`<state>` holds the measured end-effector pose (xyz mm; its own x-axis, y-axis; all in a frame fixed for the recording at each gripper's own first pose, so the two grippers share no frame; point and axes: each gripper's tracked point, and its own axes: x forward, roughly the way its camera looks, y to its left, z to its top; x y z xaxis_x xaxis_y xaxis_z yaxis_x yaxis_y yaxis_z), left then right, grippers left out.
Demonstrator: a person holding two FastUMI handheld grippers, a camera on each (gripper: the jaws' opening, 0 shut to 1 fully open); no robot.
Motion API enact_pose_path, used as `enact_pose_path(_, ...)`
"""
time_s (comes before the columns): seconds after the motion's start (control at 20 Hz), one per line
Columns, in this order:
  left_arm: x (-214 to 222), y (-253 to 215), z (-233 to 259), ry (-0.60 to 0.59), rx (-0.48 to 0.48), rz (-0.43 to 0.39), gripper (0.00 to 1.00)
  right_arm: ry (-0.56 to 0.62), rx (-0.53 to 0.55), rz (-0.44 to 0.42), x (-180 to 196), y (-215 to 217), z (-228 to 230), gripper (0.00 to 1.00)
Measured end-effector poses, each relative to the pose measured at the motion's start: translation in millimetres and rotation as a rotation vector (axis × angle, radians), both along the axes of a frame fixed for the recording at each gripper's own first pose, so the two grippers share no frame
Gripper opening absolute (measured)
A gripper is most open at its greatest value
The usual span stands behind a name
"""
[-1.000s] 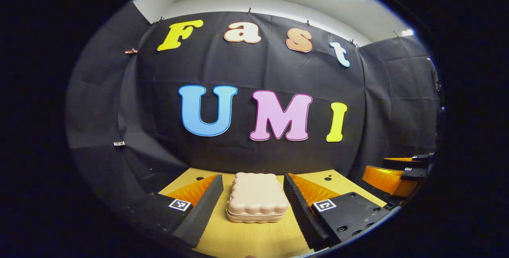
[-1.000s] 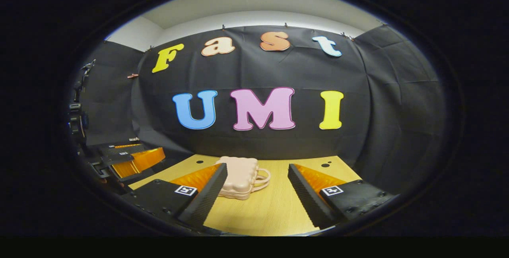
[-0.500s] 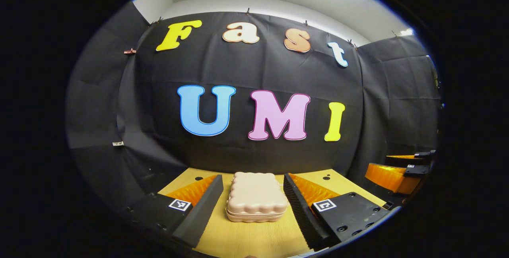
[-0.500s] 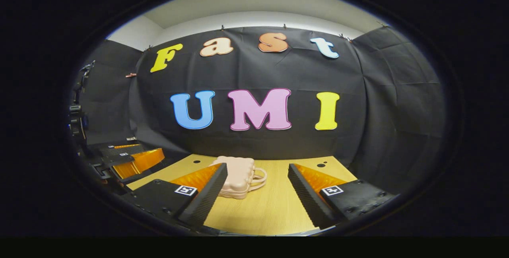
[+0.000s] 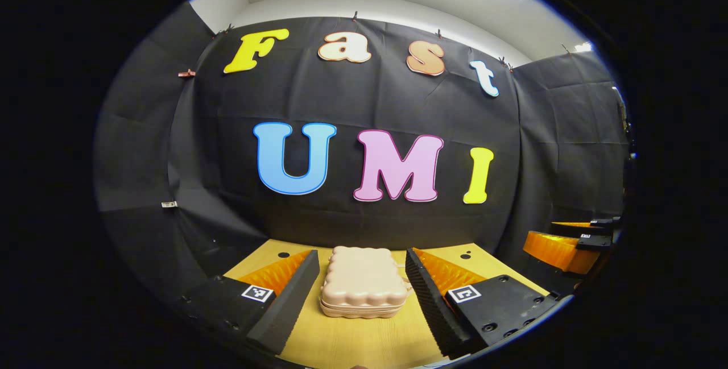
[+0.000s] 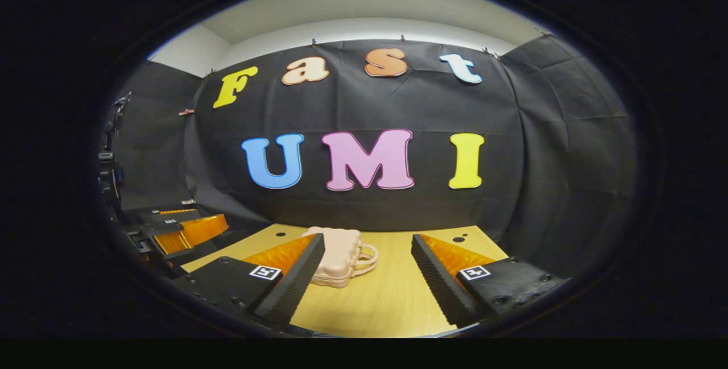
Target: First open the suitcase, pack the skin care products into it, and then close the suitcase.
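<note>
A small pale pink suitcase (image 5: 362,281) with a bumpy lid lies flat and closed on the wooden table (image 5: 352,340). In the left gripper view it sits ahead of my left gripper (image 5: 359,264), between the lines of the two wide-apart fingers, which do not touch it. In the right gripper view the suitcase (image 6: 341,255) lies ahead to the left, partly hidden behind the left finger, its loop handle (image 6: 367,258) pointing right. My right gripper (image 6: 368,247) is open over bare table. The right gripper (image 5: 569,242) also appears far right in the left gripper view.
The black cloth wall (image 5: 364,130) closes the table's far side and both flanks. Small dark holes (image 6: 459,239) mark the tabletop near the back edge. The left gripper (image 6: 176,227) and a dark stand sit at the left edge of the right gripper view.
Both views shift slightly: the suitcase sits a little farther left and farther off in the right gripper view. Both grippers stay open and the suitcase has not moved on the table.
</note>
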<state>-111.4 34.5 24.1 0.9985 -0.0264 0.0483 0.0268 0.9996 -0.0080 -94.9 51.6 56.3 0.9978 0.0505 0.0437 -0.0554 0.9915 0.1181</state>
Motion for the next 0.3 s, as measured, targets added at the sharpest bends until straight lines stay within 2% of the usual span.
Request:
enact_pose_path(0.2, 12.5, 8.1, -13.1, 0.056, -0.046, 0.044, 0.96, 0.092, -0.025, 0.031, 24.3, -12.5, -18.4, 0.97)
enact_pose_path(0.3, 15.3, 25.4, -17.0, 0.063, -0.091, 0.063, 0.96, 0.077, -0.030, 0.040, 37.8, -17.0, -12.2, 0.97)
